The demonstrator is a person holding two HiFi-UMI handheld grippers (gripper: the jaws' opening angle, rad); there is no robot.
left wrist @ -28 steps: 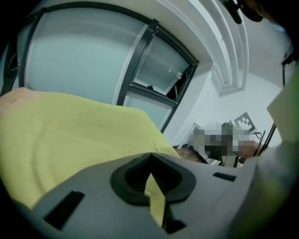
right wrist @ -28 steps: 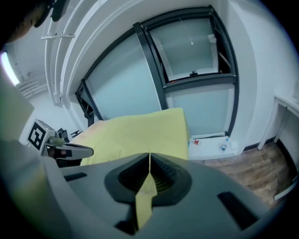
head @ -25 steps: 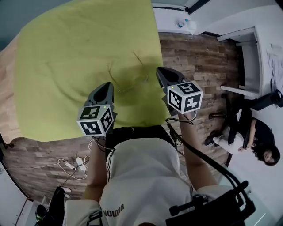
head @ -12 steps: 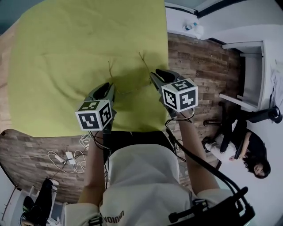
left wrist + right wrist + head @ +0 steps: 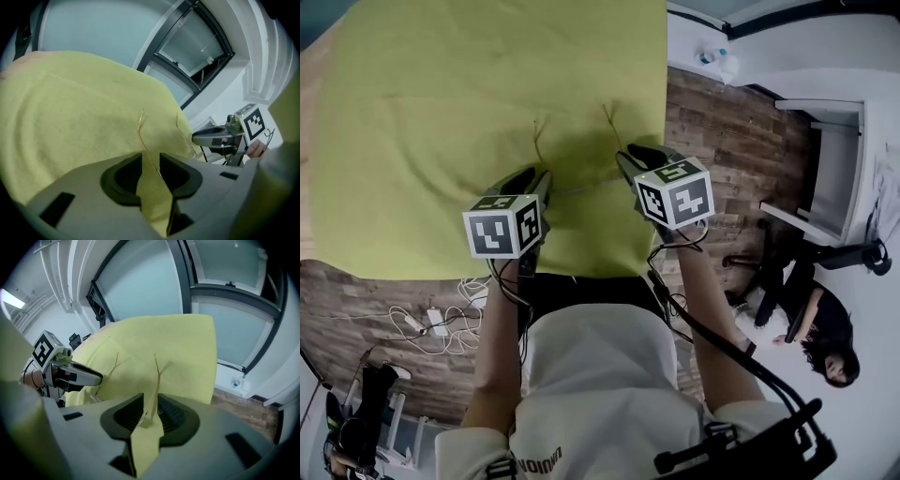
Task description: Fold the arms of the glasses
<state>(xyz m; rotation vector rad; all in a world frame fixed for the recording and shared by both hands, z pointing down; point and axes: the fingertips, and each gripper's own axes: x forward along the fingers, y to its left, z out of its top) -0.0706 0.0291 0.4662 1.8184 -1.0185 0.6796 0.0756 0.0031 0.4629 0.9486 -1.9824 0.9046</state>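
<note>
Where the yellow-green cloth (image 5: 441,112) lies spread out, the left tool (image 5: 540,178) points steeply down at it. Its jaws are apart and have just been opening. One arm (image 5: 139,131) of the thin wire glasses (image 5: 581,190) runs loose through the gap, with neither pad pressing on it. The glasses lie on the cloth between the two tools, both arms stretched out away from the person. The right tool (image 5: 628,157) stands the same way, jaws apart and just opened wider, with the other arm (image 5: 156,364) in its gap.
</note>
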